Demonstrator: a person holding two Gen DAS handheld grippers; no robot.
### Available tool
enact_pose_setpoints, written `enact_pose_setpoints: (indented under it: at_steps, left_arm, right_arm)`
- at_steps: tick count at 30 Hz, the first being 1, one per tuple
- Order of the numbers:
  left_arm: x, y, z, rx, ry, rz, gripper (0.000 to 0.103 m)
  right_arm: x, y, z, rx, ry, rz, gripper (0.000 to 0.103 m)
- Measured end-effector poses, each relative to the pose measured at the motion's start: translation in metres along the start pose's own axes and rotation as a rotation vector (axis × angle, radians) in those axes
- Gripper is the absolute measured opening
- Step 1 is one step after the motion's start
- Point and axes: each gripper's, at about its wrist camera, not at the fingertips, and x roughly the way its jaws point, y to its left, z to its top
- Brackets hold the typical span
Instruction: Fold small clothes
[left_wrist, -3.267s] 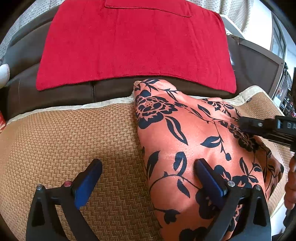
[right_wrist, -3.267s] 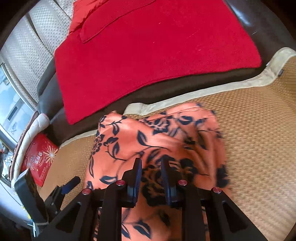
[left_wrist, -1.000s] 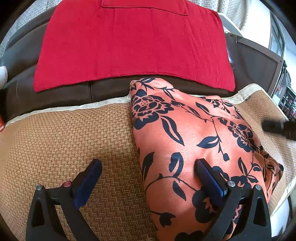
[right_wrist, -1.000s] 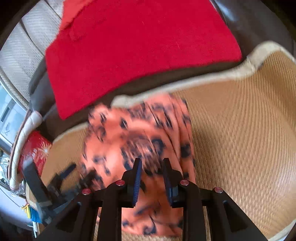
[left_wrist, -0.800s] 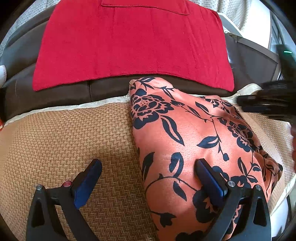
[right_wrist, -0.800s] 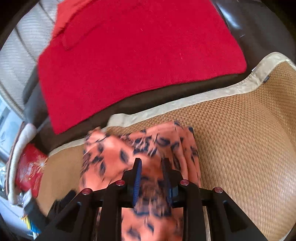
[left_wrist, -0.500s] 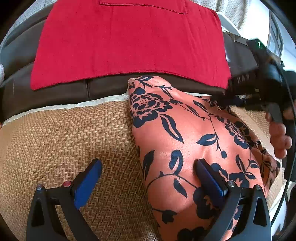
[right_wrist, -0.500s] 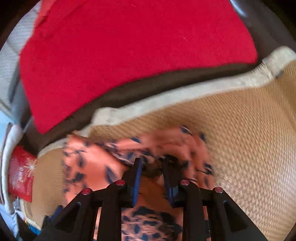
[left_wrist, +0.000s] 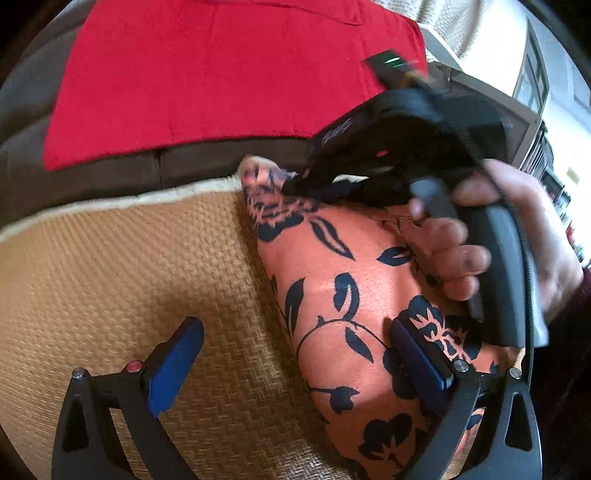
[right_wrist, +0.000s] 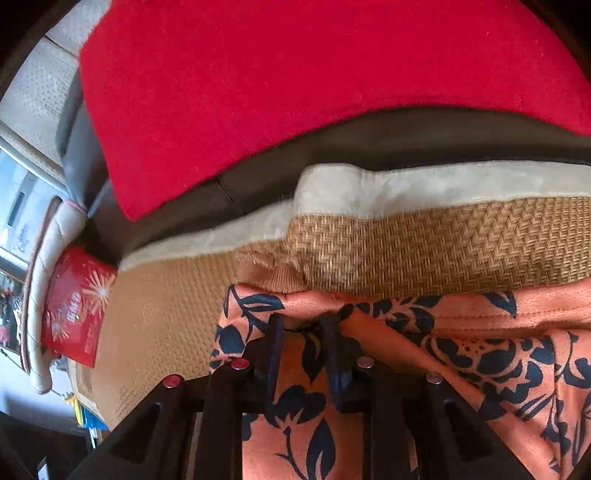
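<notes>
An orange garment with dark blue flowers (left_wrist: 332, 266) lies folded on a woven tan mat (left_wrist: 110, 266). My left gripper (left_wrist: 295, 354) is open, its right finger (left_wrist: 417, 350) resting on the garment and its left finger over the mat. My right gripper (left_wrist: 295, 186) reaches across to the garment's far corner at the mat's back edge. In the right wrist view the right gripper (right_wrist: 303, 328) is nearly shut, with a fold of the garment's (right_wrist: 443, 332) edge between its fingers.
A red towel (left_wrist: 207, 74) covers the dark brown sofa back (left_wrist: 110, 173) behind the mat. The mat has a cream border (right_wrist: 406, 188). A red packet (right_wrist: 74, 306) lies at the far left. The hand holding the right gripper (left_wrist: 498, 236) is over the garment.
My right gripper has swung in over the garment to its far corner and closed on the edge there. The left gripper has stayed open in place.
</notes>
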Motion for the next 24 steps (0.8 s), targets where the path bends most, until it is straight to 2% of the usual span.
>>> enact_pose_setpoints:
  at_steps: [3,6,8,12,16,18,21,24]
  left_arm:
    - [-0.003,0.000,0.000,-0.001,-0.004,-0.007,0.101]
    - [-0.013,-0.003,0.001,0.029,-0.035,0.000,0.101]
    - [-0.019,-0.006,0.002,0.037,-0.057,-0.010,0.101]
    - [-0.038,-0.009,0.000,0.020,-0.129,-0.046,0.101]
    - [-0.043,-0.017,-0.002,0.032,-0.164,-0.057,0.101]
    - [-0.038,-0.028,-0.007,0.060,-0.140,-0.040,0.101]
    - [-0.018,-0.038,-0.016,0.111,-0.061,0.001,0.101]
    - [-0.013,-0.039,-0.015,0.090,-0.048,-0.026,0.101]
  right_arm:
    - [-0.028,-0.002,-0.011,0.035,-0.045,0.033,0.025]
    - [-0.070,-0.012,-0.037,0.060,-0.133,0.047,0.027]
    - [-0.102,-0.026,-0.058,0.081,-0.194,0.027,0.027]
    - [-0.145,-0.056,-0.103,0.156,-0.254,-0.017,0.027]
    - [-0.158,-0.090,-0.132,0.239,-0.249,-0.033,0.027]
    - [-0.145,-0.097,-0.135,0.250,-0.225,-0.018,0.027]
    - [-0.132,-0.107,-0.136,0.253,-0.198,0.019,0.026]
    - [-0.132,-0.109,-0.134,0.232,-0.189,0.031,0.026]
